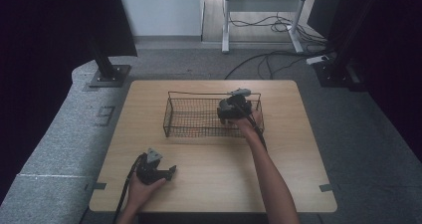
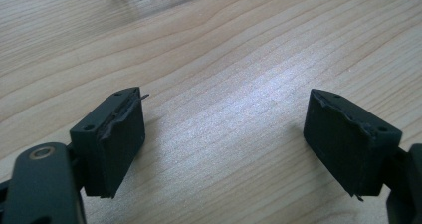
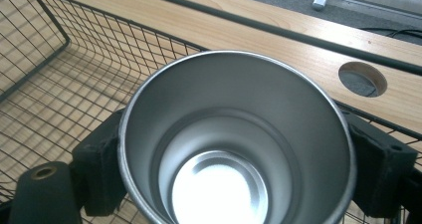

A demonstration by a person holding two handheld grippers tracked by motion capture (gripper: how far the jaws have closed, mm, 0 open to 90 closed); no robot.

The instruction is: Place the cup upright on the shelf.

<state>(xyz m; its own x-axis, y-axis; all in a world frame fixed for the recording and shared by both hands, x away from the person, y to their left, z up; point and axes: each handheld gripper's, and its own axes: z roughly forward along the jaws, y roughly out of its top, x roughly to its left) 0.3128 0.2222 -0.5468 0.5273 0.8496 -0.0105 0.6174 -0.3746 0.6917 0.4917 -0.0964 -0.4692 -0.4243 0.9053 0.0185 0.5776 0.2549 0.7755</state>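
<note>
While the light wooden table (image 1: pixel 209 184) lies bare at its near side, the black wire-mesh basket (image 1: pixel 191 117) sits far of centre. Inside its right end, the right gripper (image 3: pixel 234 154) clamps a round brushed-steel cup (image 3: pixel 234 134), apparently lowering it; next, release. The left gripper (image 2: pixel 224 134) rests near-left, jaws wide, holding nothing.
</note>
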